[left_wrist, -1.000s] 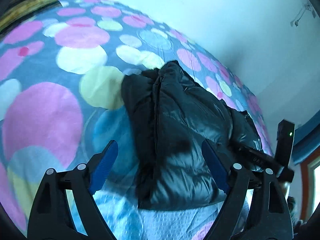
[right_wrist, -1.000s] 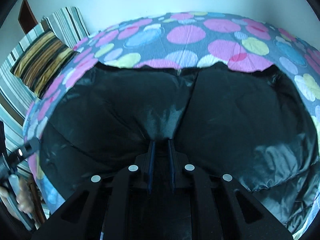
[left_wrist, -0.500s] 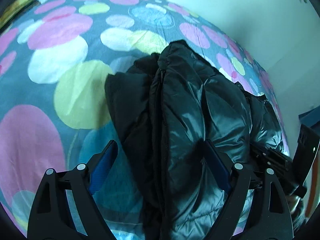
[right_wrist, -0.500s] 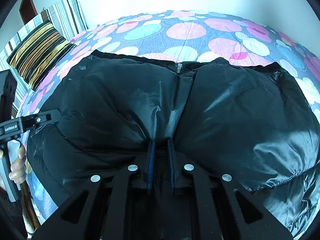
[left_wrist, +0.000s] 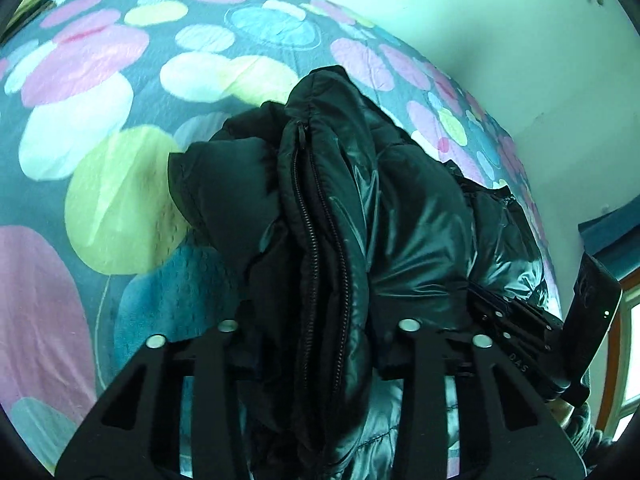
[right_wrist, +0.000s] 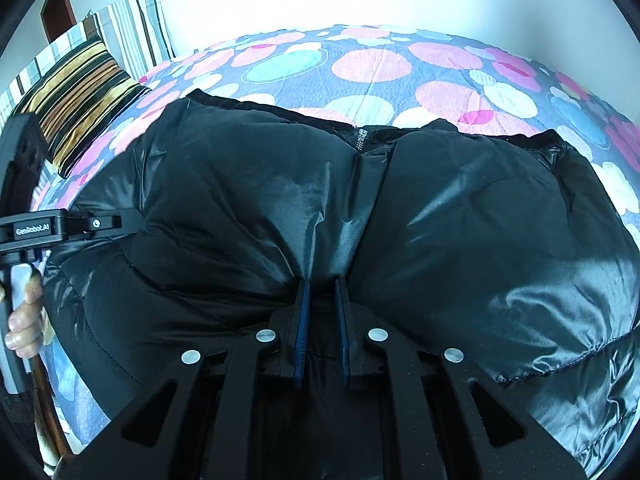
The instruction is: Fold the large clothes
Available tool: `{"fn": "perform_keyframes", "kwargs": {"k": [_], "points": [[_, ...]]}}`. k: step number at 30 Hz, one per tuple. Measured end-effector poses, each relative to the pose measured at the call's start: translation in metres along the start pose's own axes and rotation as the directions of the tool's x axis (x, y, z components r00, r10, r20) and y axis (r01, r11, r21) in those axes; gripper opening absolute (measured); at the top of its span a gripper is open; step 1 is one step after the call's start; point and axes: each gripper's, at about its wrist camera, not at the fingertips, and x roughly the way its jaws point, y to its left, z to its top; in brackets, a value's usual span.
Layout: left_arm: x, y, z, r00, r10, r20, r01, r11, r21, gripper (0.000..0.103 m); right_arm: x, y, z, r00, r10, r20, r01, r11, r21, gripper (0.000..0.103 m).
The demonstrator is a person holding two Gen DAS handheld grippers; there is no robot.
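On bedspread [right_wrist: 384, 76] – one black jacket [right_wrist: 440, 220] | left gripper [left_wrist: 320, 344], right gripper [right_wrist: 322, 292] – jaws pinching it

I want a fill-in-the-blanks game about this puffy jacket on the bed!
1. The puffy jacket is the colour ____.
2. The bedspread is covered in big round ____.
3. The right tongs are shut on the ____.
4. The cushion beside the bed has ____.

Missing words: black; dots; jacket; stripes
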Motion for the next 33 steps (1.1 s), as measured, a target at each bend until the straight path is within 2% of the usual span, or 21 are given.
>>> {"fn": "perform_keyframes", "kwargs": {"k": [5, 11, 18, 23, 33], "points": [[-0.025, -0.023, 0.004, 0.998, 0.004, 0.056, -0.006, 1.0, 0.029, 0.025, 0.002, 0.001, -0.001, 1.0, -0.007, -0.001, 0.007, 1.0, -0.004, 0.012], [-0.052, -0.078, 0.009, 0.992, -0.031, 0.121, 0.018, 0.994, 0.104, 0.023, 0.005, 0.002, -0.002, 1.0, -0.013, 0.0, 0.013, 1.0, -0.007, 0.012], [-0.05, -0.138, 0.007, 0.987, 0.025, 0.16, -0.054, 0.982, 0.179, 0.023, 0.007, 0.002, -0.002, 1.0, -0.017, 0.004, 0.017, 1.0, -0.009, 0.012], [-0.048, -0.161, 0.004, 0.981, 0.07, 0.18, -0.108, 0.972, 0.209, 0.023, 0.005, 0.002, -0.002, 1.0, -0.02, 0.014, 0.02, 1.0, -0.014, 0.012], [-0.051, -0.18, 0.001, 0.973, 0.105, 0.207, -0.152, 0.963, 0.222, 0.023, -0.021, -0.015, -0.002, 0.999, 0.019, 0.051, -0.021, 0.999, 0.024, 0.012]]}}
